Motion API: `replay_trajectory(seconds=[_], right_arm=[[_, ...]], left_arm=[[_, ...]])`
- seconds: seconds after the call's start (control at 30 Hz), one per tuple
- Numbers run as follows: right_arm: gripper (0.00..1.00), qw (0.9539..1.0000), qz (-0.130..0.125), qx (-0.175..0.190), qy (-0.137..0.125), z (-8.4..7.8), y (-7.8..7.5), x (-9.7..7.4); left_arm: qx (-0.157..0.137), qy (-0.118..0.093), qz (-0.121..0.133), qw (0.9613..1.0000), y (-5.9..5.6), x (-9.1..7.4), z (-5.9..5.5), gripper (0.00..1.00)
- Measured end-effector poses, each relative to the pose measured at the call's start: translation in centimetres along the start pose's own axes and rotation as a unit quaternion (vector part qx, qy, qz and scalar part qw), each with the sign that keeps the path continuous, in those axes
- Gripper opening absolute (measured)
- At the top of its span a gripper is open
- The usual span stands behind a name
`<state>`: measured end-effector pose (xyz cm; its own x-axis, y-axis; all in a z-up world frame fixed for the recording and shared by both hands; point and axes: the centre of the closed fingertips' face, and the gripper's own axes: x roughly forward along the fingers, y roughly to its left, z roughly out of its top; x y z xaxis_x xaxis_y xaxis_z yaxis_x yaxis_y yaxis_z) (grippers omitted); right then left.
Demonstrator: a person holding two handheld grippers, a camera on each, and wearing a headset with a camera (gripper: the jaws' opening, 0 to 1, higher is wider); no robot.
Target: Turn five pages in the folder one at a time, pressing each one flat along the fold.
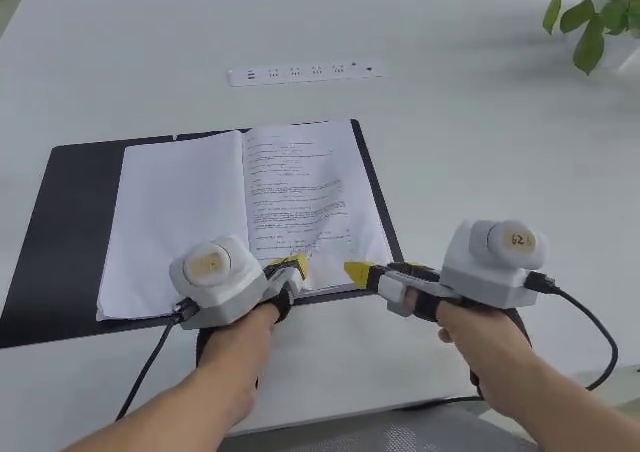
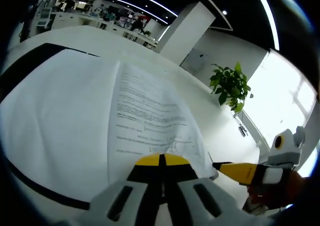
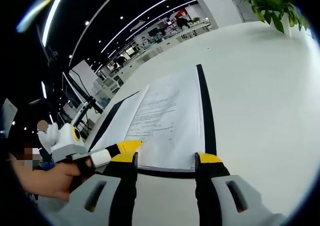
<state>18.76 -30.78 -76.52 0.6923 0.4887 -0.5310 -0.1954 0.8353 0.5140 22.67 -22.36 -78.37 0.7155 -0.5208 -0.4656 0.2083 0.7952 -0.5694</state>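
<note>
2 hand-held grippers wait at the near edge of an open folder, about to turn a page.

The folder lies open on a white table, with a blank sheet on the left and a printed page on the right. The right gripper, jaws spread, sits at that page's near right corner. The left gripper, jaws pressed together on nothing visible, rests beside the fold. The right should probably pinch just 1 sheet and carry it over, then the left should press along the fold.
</note>
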Motion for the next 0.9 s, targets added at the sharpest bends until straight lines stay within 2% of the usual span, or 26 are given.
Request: replay_trajectory(seconds=[0.17, 0.23, 0.27, 0.33, 0.43, 0.57, 0.67, 0.83, 0.9], right_arm=[[0.44, 1.0, -0.005, -0.001, 0.002, 0.0, 0.0, 0.0], [0.41, 0.9999, -0.009, -0.006, 0.005, -0.1, -0.3, 0.0], [0.39, 0.9999, -0.013, 0.004, 0.003, 0.0, -0.6, 0.0], [0.38, 0.9997, -0.01, 0.023, 0.0, 0.1, -0.8, 0.0], [0.36, 0.9998, -0.012, 0.015, 0.004, 0.0, -0.8, 0.0], [0.34, 0.9995, 0.001, 0.03, 0.01, 0.2, -0.5, 0.2], [0.29, 0.9997, -0.002, 0.017, 0.019, 0.1, -0.5, 0.6], [0.15, 0.9989, -0.017, 0.038, 0.02, 0.0, -1.3, 0.7], [0.1, 0.9973, -0.025, 0.068, 0.014, -0.1, -1.7, 0.7]], left_arm=[[0.002, 0.0, -0.001, 1.0, 0.0, 0.0, 0.0, 0.0], [0.001, 0.0, -0.002, 1.0, 0.0, 0.0, 0.0, 0.0], [-0.005, 0.0, -0.003, 1.0, 0.0, 0.0, 0.0, 0.0], [-0.005, 0.0, -0.004, 1.0, 0.0, 0.0, 0.0, 0.0], [-0.008, 0.001, -0.006, 0.9999, 0.0, 0.0, 0.0, 0.0], [-0.014, 0.0, -0.009, 0.9999, 0.1, 0.0, 0.0, 0.0], [-0.013, 0.001, -0.008, 0.9999, 0.1, 0.0, 0.0, 0.0], [-0.012, 0.002, -0.008, 0.9999, 0.0, -0.1, 0.0, 0.0], [-0.009, 0.003, -0.007, 0.9999, 0.0, -0.1, 0.0, 0.0]])
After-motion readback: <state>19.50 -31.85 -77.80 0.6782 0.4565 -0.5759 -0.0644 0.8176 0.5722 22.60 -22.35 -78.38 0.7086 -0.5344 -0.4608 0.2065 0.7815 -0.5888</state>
